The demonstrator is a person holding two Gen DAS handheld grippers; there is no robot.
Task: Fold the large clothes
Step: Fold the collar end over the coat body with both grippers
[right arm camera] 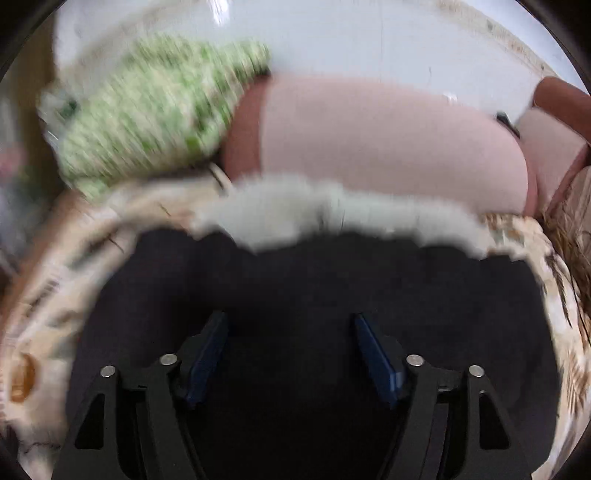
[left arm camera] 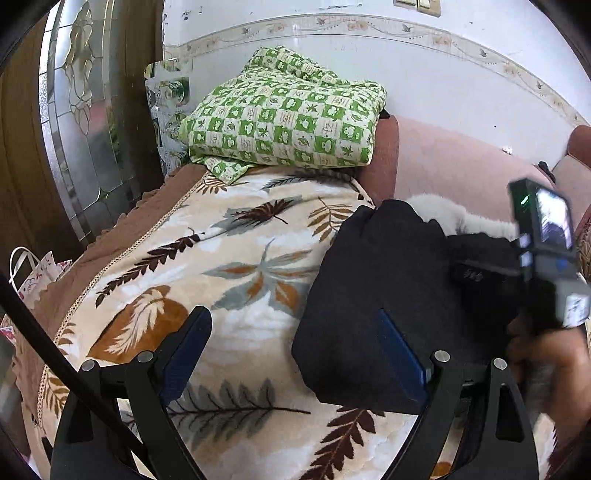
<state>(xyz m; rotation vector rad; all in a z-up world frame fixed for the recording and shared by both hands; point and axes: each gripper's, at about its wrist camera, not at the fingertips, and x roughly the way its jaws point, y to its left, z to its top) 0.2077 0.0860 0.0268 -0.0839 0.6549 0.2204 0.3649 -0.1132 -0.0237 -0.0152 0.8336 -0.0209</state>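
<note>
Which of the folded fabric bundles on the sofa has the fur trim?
The dark garment on the leaf-print blanket; pale fur lines its far edge. The green checked quilt has none.

This is a lived-in home, a sitting room by the look of it. A pink sofa (left arm camera: pixel 454 162) stands against a white wall (left arm camera: pixel 424 74) with a flowered border strip (left arm camera: pixel 369 27), and a leaf-patterned blanket (left arm camera: pixel 229 258) covers its seat, with a folded green checked quilt (left arm camera: pixel 284 122) stacked at the end. Beside it is a wooden door (left arm camera: pixel 85 122) with leaded glass, and a gift bag (left arm camera: pixel 40 273) sits on the floor.
</note>
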